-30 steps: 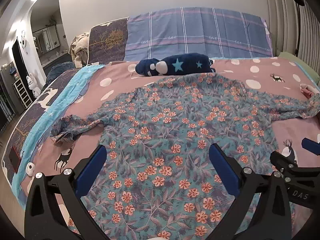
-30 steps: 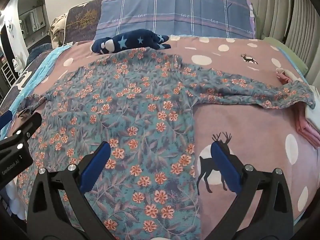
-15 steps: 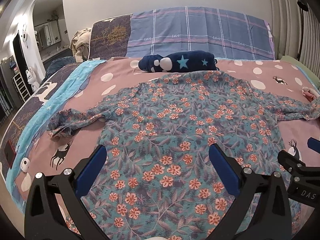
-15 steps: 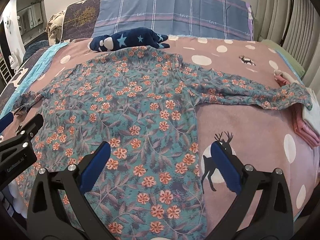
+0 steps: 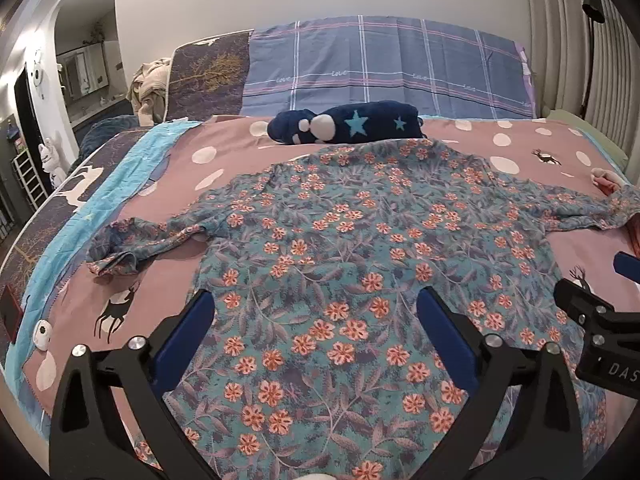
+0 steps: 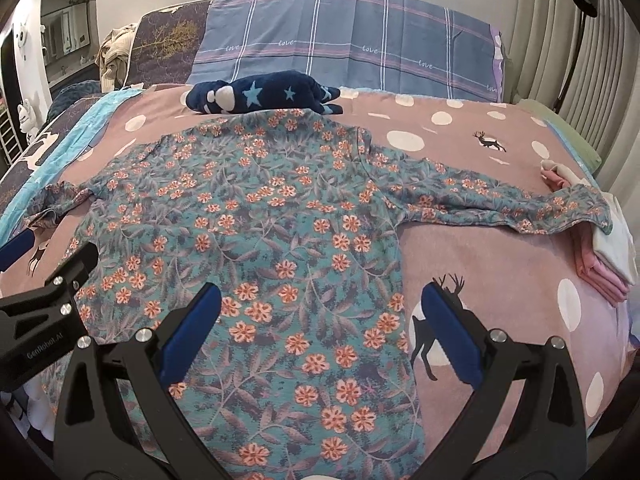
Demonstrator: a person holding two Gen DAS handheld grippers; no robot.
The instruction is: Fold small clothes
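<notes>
Over on the left, the floral shirt's (image 5: 340,248) left sleeve (image 5: 136,240) lies bunched and rumpled on the pink bedspread (image 5: 240,148), well short of lying straight. The left gripper (image 5: 316,320) hovers above the shirt's lower body, jaws spread wide, holding nothing. The shirt itself is laid flat across the bed, collar end touching a navy star-print bundle (image 6: 260,98) near the pillows (image 6: 352,44). The right gripper (image 6: 322,316) hangs over the shirt's right side seam, also wide open and empty. Farther right, the right sleeve (image 6: 500,200) stretches out straight, its cuff resting on a stack of folded pink and white clothes (image 6: 604,252). To fold cleanly, I'd smooth that crumpled left sleeve first, then pinch each sleeve near the shoulder seam and bring it inward evenly, lifting the right cuff clear without dragging the finished stack.
</notes>
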